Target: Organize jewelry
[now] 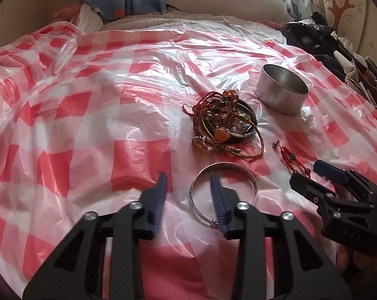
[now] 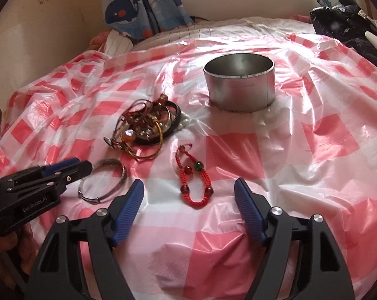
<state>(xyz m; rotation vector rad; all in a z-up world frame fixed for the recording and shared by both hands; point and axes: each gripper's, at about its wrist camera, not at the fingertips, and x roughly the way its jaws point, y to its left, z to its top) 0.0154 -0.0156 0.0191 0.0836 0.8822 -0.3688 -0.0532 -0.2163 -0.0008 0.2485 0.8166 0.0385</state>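
A silver bangle (image 1: pixel 228 166) lies flat on the red-and-white checked plastic sheet (image 1: pixel 88 100). My left gripper (image 1: pixel 188 182) stands open over it, its jaws astride the bangle's left rim without pressing on it. A red cord bracelet (image 2: pixel 198 166) with dark red and green beads lies on the sheet between the wide-open fingers of my right gripper (image 2: pixel 189 187), untouched. A tangled pile of bracelets and beads (image 1: pixel 226 122) sits beyond both. Behind it stands a round silver tin (image 2: pixel 239 85), its inside showing bare metal. The right wrist view shows the left gripper (image 2: pixel 71 167) at the bangle (image 2: pixel 122 175).
The sheet covers a soft bed and is wrinkled. A heap of dark clothes (image 1: pixel 311 37) lies at the far right. Whale-print curtains (image 2: pixel 128 7) and a wall close off the back.
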